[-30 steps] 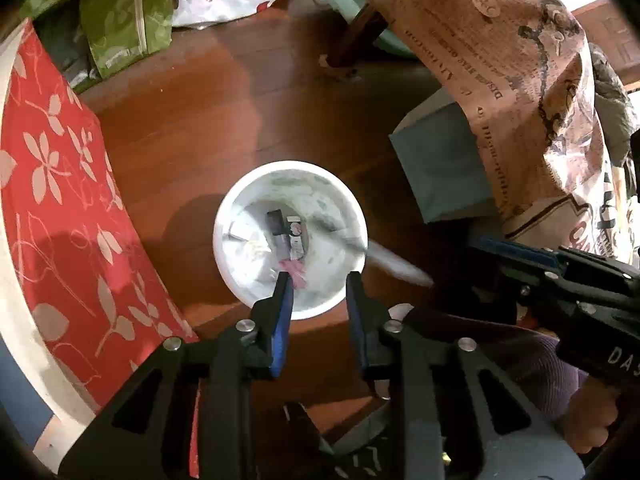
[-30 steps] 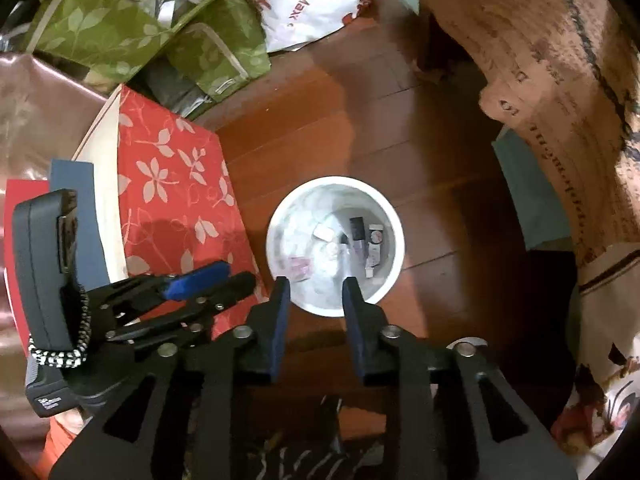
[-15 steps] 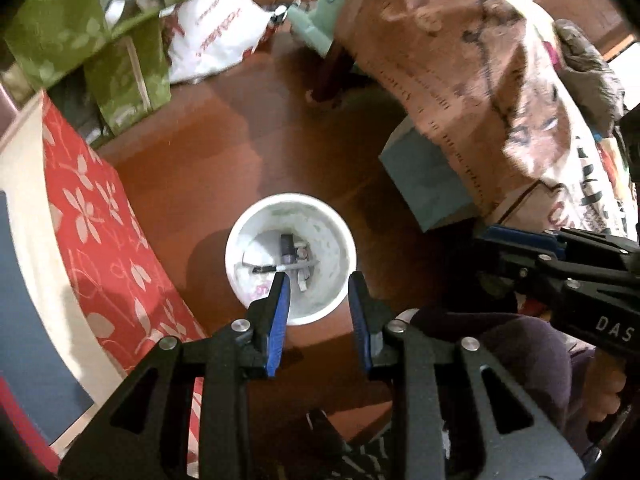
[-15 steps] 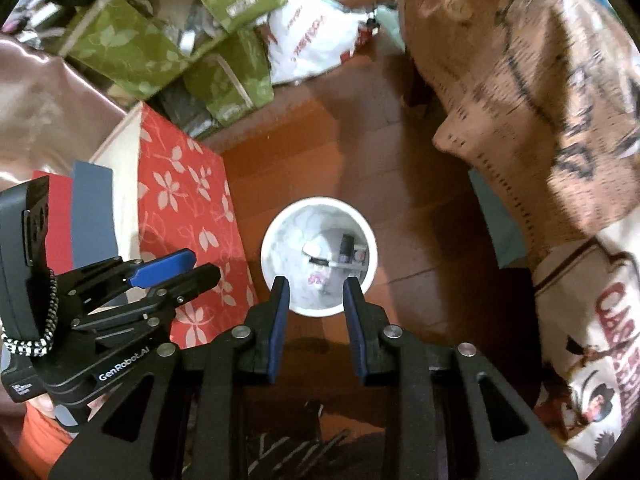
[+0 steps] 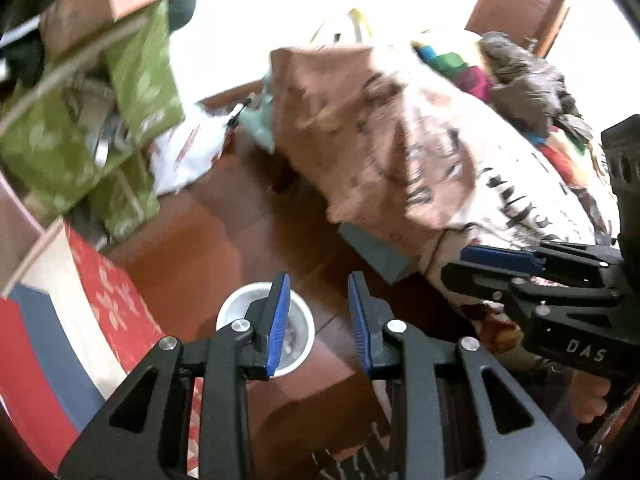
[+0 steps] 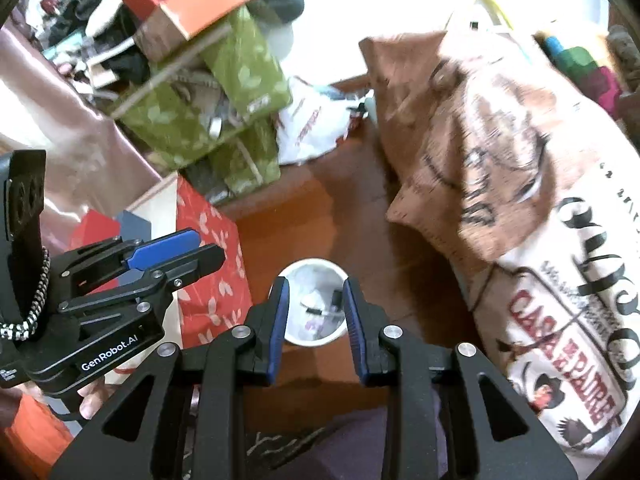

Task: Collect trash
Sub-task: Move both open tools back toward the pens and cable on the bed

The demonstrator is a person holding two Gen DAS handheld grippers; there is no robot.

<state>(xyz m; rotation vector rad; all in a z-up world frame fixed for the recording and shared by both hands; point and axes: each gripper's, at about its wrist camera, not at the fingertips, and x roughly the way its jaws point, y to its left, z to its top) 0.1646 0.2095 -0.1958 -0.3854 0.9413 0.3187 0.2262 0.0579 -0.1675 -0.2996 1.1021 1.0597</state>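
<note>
On my far left, beyond the left gripper [image 5: 316, 292], I see a flat red panel with a white flower print [image 5: 108, 300], matte like paper or cloth, leaning on red, blue and cream boards. Above it sit green leaf-patterned bags [image 6: 224, 92], glossy and boxy, with an orange cardboard box [image 6: 200, 0] on top and a crinkled white plastic bag [image 6: 308, 124] beside them.

The trash bin [image 6: 316, 300] is a small round white cup-like pail on the reddish-brown wooden floor [image 5: 224, 216], smooth and polished. In the left wrist view it lies just under and behind my left finger's blue ribbed pad; in the right wrist view it sits directly below the gap of the right gripper [image 6: 314, 292]. Inside I make out pale crumpled scraps, a dark stick-like piece and something pinkish; finer detail is too small.

Both grippers have black angular plastic frames with silver rivets. Each one's jaws stand a little apart with nothing between them, only air above the bin.

To the right of both grippers hangs a brown and cream printed cloth [image 6: 500, 152], soft, draped and folded, with dark lettering and red words lower down. A grey-teal box [image 5: 376, 248] pokes out beneath its edge.
</note>
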